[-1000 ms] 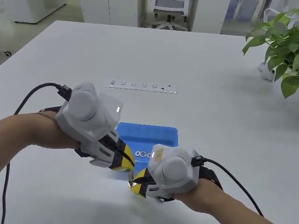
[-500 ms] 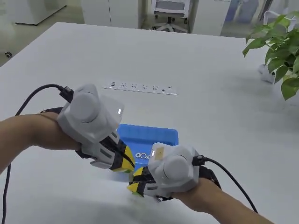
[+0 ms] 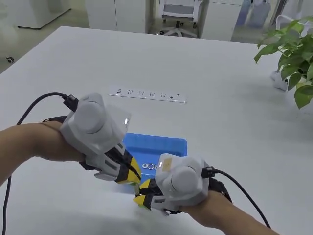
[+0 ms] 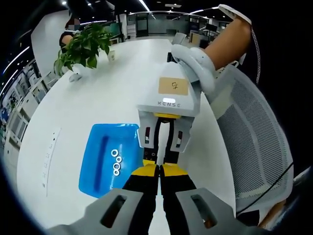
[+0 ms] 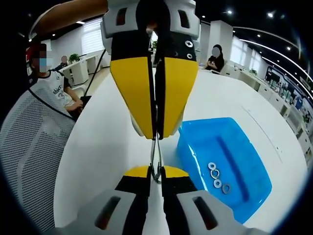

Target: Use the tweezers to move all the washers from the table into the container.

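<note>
Washers [image 5: 215, 178], four counted, lie inside the tray [image 5: 247, 144]. Tweezers [image 5: 155, 152] are clamped between the closed left gripper [image 5: 155, 135] and closed right gripper [image 5: 155, 172]. Washers are judged light, stiff and slippery; pinching across the rim is advised.

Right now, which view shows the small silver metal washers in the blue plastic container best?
The right gripper view: all four small silver metal washers lie large and unobstructed in the blue plastic container. The left gripper view shows the four washers smaller; the head view shows a couple, tiny.

Perhaps four washers [image 3: 150, 166] lie in the container [image 3: 161, 147]; power strip [image 3: 146, 94] behind it, plant [image 3: 293, 54] right.
</note>
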`<state>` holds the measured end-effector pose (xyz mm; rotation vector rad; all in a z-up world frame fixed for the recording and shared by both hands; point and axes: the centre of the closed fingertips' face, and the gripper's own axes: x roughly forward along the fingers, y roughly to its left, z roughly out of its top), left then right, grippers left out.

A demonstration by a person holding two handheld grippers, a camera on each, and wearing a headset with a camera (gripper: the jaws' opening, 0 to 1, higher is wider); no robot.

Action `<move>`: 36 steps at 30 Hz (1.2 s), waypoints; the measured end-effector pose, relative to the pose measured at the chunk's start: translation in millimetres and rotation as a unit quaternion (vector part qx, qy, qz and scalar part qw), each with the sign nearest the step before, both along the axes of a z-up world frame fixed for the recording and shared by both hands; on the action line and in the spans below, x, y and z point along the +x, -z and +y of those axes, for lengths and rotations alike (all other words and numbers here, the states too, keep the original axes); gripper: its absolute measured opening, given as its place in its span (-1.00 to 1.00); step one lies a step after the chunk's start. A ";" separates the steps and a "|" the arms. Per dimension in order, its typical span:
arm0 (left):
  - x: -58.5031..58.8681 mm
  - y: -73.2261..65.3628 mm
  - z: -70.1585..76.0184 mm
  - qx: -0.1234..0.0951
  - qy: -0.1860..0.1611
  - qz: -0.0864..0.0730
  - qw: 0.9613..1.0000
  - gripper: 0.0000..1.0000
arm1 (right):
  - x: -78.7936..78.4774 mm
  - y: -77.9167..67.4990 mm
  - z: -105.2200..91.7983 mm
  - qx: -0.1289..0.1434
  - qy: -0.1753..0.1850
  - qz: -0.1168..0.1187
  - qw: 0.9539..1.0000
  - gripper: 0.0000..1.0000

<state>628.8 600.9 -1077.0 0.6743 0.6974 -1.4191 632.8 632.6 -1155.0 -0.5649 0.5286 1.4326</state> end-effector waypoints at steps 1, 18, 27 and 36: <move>-0.2 0.0 0.1 0.001 0.000 -0.001 1.000 -0.90 | 0.0 0.1 0.0 0.000 0.001 0.000 1.000 -0.81; -2.4 -15.6 -1.8 -0.011 -0.006 -0.003 1.000 -0.90 | -2.6 -16.0 -0.8 0.011 -0.003 0.001 1.000 -0.81; -6.1 -32.1 -3.7 -0.015 -0.002 -0.006 1.000 -0.90 | -6.4 -32.4 -1.9 0.013 -0.012 0.001 1.000 -0.81; -4.2 -47.8 -4.0 -0.010 0.007 -0.020 1.000 -0.90 | -3.4 -48.5 -2.6 0.013 -0.012 -0.005 1.000 -0.81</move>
